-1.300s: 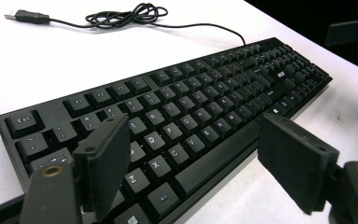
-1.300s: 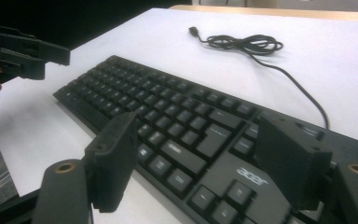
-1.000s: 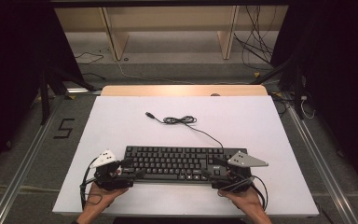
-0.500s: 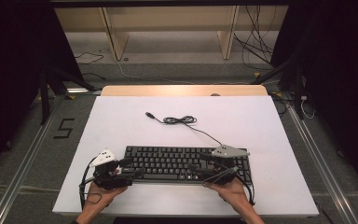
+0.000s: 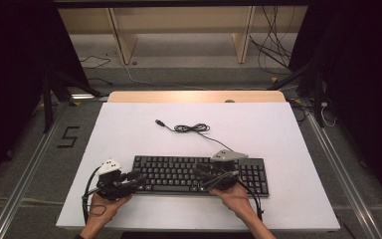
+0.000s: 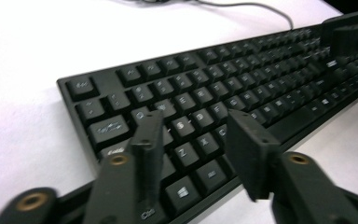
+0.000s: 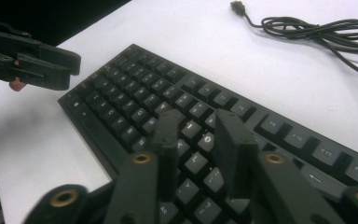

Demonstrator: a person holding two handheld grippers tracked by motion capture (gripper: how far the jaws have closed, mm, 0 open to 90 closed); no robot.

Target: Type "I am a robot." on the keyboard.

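A black keyboard point(image 5: 171, 170) lies along the front of the white table point(image 5: 278, 129), its cable point(image 5: 191, 128) coiled behind it and ending in a loose USB plug point(image 7: 237, 6). My left gripper point(image 5: 137, 178) stands open at the keyboard's left end; in the left gripper view its jaws point(image 6: 193, 123) hover apart over the left letter keys point(image 6: 186, 126). Above the middle of the keyboard point(image 7: 135, 84) my right gripper point(image 5: 204, 177) points left, open point(image 7: 198, 119), with nothing between its fingers. The right gripper point(image 6: 349, 30) shows far off in the left gripper view.
A wooden strip point(image 5: 194, 96) borders the table's far edge, with shelving and loose cables on the floor beyond. Metal rails run along both sides of the table. The left gripper point(image 7: 37, 60) and a hand appear at the upper left of the right gripper view.
My right gripper has moved left from the keyboard's right end to above its middle keys. The left gripper and the keyboard have stayed put.
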